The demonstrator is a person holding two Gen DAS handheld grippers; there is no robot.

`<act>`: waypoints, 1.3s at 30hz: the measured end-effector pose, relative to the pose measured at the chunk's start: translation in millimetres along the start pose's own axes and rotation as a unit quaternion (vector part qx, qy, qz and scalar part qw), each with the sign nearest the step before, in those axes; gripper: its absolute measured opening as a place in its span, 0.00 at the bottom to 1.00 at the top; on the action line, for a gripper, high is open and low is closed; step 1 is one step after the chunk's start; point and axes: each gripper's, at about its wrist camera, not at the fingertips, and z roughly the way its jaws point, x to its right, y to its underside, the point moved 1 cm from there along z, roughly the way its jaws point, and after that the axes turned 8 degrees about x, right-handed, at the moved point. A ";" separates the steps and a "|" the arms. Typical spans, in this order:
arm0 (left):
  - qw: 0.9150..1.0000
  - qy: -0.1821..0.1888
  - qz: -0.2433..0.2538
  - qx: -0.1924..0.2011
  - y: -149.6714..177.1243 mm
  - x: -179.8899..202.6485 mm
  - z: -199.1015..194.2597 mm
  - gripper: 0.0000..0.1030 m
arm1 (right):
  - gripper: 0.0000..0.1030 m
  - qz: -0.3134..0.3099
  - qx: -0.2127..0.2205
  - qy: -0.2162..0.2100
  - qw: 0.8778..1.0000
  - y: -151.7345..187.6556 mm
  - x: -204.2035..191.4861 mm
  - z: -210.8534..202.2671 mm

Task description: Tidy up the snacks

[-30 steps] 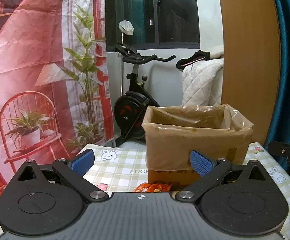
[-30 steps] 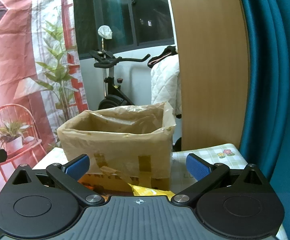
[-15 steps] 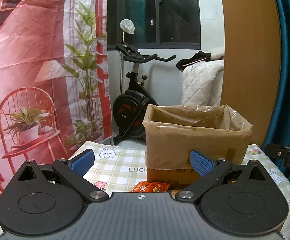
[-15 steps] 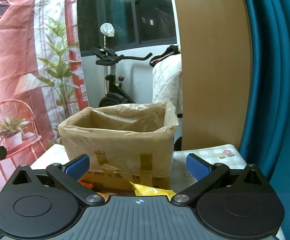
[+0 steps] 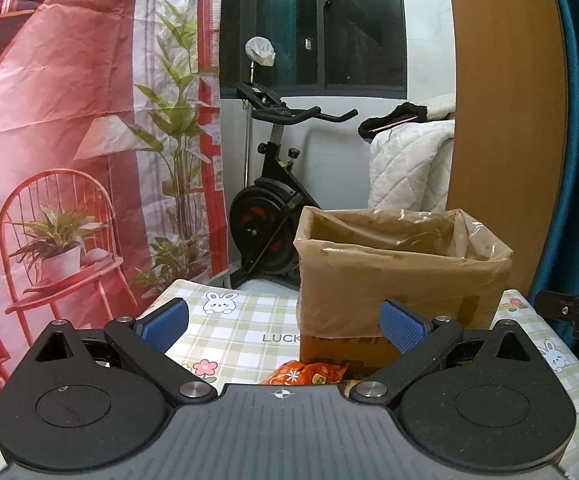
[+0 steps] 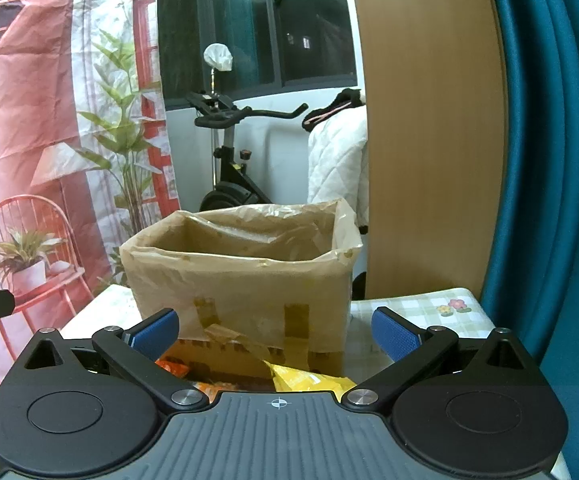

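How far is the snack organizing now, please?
Nothing looks done yet. The lined cardboard box stands open on the table; its bottom is hidden. Both the left gripper and the right gripper are open and empty. The orange snack packet and the yellow packet lie before the box, still to be picked up.

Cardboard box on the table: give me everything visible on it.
The cardboard box is brown, open-topped and upright on the checked tablecloth. A clear plastic liner is draped over its rim and folds down the outer walls; strips of brownish tape show on the front in the right wrist view. The inside looks empty as far as visible, though the bottom is hidden. An orange snack packet and a yellow one lie at its base; contact is unclear.
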 end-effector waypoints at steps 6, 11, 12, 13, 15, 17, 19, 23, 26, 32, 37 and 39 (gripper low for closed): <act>1.000 -0.015 -0.011 0.017 5.7 -4.2 0.0 0.99 | 1.00 -0.005 0.005 -0.005 1.000 4.1 -3.6 2.7; 1.000 -0.012 -0.012 0.021 12.7 -7.8 3.9 0.99 | 1.00 -0.010 0.012 -0.005 1.000 12.5 -8.9 5.8; 1.000 -0.010 -0.018 0.019 15.5 -10.2 5.5 0.99 | 1.00 -0.017 0.012 0.000 1.000 14.7 -11.4 6.8; 1.000 -0.009 -0.023 0.016 19.6 -13.1 7.3 0.99 | 1.00 -0.026 0.012 0.004 1.000 18.2 -14.6 7.6; 1.000 -0.007 -0.024 0.008 26.8 -17.4 11.4 0.99 | 1.00 -0.034 0.009 -0.006 0.999 27.2 -19.1 8.5; 1.000 -0.007 -0.023 -0.001 34.8 -21.0 16.4 0.99 | 1.00 -0.024 0.011 -0.021 0.999 39.3 -21.8 8.2; 1.000 0.000 -0.017 -0.006 44.3 -24.5 18.7 0.99 | 1.00 -0.021 0.010 -0.026 0.999 51.5 -24.9 9.7; 1.000 0.008 -0.008 -0.027 63.9 -29.9 28.4 0.99 | 1.00 -0.048 0.004 -0.044 0.998 76.9 -35.0 16.6; 0.999 0.013 -0.020 -0.045 76.4 -35.8 35.2 0.98 | 1.00 -0.053 -0.011 -0.056 0.997 91.2 -40.8 24.2; 0.998 0.018 -0.007 -0.053 90.7 -37.6 40.1 0.91 | 1.00 -0.076 -0.042 -0.077 0.993 112.7 -57.0 32.5; 0.997 0.053 -0.012 -0.051 93.2 -33.5 39.3 0.91 | 1.00 -0.055 -0.043 -0.049 0.996 109.3 -43.6 34.9; 0.997 0.058 -0.019 -0.053 94.9 -33.0 41.3 0.89 | 1.00 -0.048 -0.037 -0.049 0.997 105.2 -35.5 33.8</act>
